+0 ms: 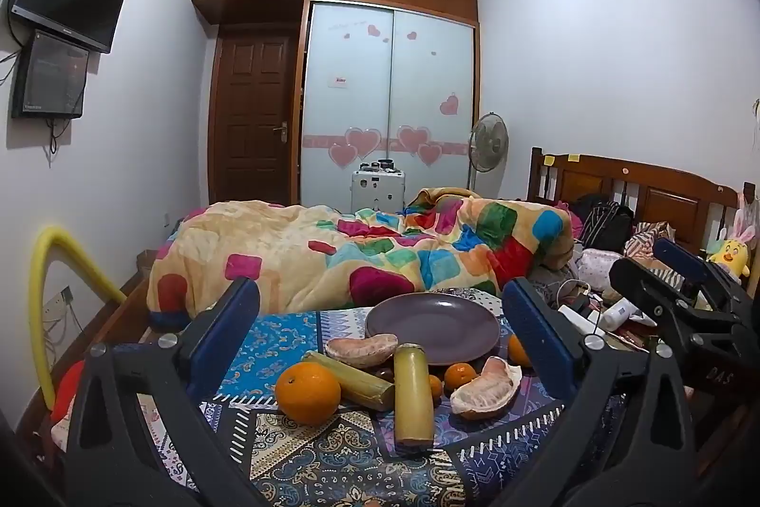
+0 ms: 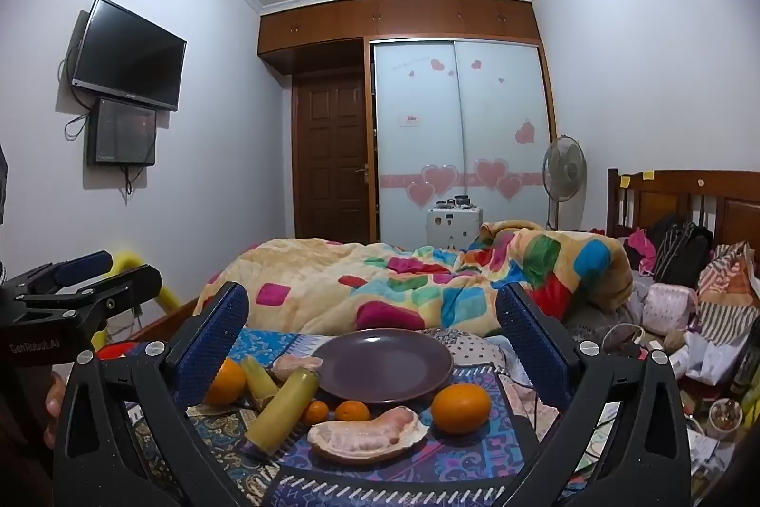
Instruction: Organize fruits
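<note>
Right now the purple plate [image 2: 384, 364] lies empty on the patterned cloth [image 2: 475, 454], with the fruit outside it: a big orange [image 2: 460, 407] at 4 o'clock, a peeled pomelo piece [image 2: 368, 435] at 6, two small tangerines [image 2: 352, 410] at 7. Both the left gripper [image 1: 380, 326] and right gripper [image 2: 373, 321] stand spread wide, pinching nothing.

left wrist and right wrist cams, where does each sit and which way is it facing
Left wrist: sits on the left gripper, looking along its open fingers over the purple plate and fruit toward the wardrobe; the right gripper shows at the right edge.
Right wrist: sits on the right gripper, facing the same way over the plate; the left gripper and a hand show at left.
Shared: plate, oranges, pomelo pieces, sugarcane, blanket, wardrobe.
</note>
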### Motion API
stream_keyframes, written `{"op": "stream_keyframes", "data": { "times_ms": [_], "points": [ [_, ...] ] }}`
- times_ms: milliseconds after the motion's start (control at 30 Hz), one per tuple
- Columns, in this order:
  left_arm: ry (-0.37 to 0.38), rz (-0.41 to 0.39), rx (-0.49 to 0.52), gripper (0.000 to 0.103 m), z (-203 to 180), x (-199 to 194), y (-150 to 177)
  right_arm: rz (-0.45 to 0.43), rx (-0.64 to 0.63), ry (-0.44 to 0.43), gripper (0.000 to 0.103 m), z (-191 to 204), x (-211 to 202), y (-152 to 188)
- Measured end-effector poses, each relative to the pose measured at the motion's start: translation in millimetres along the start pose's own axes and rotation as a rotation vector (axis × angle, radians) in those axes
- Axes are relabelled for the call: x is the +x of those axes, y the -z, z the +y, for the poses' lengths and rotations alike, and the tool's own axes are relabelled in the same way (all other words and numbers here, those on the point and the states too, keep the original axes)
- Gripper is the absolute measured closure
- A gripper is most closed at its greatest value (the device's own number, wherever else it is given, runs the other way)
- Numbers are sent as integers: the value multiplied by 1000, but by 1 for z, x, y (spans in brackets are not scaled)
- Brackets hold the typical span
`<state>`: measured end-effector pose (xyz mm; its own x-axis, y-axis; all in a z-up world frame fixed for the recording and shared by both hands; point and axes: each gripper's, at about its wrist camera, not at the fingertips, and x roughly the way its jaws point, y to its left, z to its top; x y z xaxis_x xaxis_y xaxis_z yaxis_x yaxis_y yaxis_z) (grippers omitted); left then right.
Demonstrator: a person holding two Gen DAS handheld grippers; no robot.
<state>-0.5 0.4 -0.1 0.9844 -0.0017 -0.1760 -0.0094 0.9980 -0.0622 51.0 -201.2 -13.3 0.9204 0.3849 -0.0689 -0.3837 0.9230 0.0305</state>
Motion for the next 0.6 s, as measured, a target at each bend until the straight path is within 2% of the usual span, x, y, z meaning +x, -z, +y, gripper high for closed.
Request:
{"op": "stream_keyframes", "data": {
  "times_ms": [500, 600],
  "points": [
    [-9, -2, 15, 0, -3, 6, 5, -2, 6, -9, 0, 4, -1, 1],
    [-5, -5, 28, 0, -2, -7, -1, -4, 5, -7, 0, 7, -4, -3]
  ]
}}
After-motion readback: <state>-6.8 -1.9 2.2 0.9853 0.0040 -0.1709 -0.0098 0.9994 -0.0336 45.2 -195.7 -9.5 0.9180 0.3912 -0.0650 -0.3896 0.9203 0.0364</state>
